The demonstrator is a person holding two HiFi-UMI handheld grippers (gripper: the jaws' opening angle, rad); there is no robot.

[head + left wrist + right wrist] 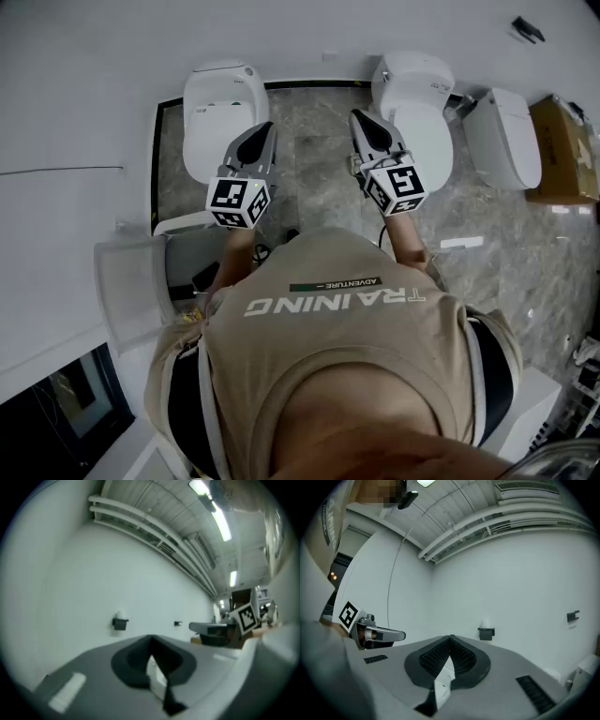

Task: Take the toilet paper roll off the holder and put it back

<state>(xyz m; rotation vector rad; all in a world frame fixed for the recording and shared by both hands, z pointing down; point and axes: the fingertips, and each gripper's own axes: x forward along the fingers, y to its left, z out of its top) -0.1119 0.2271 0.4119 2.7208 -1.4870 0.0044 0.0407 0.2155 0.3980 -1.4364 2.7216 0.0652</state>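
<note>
A white toilet paper roll (pixel 120 616) sits on a small black holder (pixel 120 624) on the white wall, well ahead of both grippers. The right gripper view shows the same roll (pixel 486 623) and holder (pixel 486 633) just right of centre. My left gripper (pixel 266 128) and right gripper (pixel 358 114) are held side by side at about chest height, pointing level at the wall. Seen along its own jaws, the left gripper (pixel 151 639) is shut and empty. So is the right gripper (pixel 451 638). Neither touches the roll.
Below the grippers stand two white toilets (pixel 220 112) (pixel 417 94), with a third white unit (pixel 506 136) and a cardboard box (pixel 567 150) to the right. A second black wall fitting (pixel 573 616) hangs further right. A clear bin (pixel 131 291) stands at my left.
</note>
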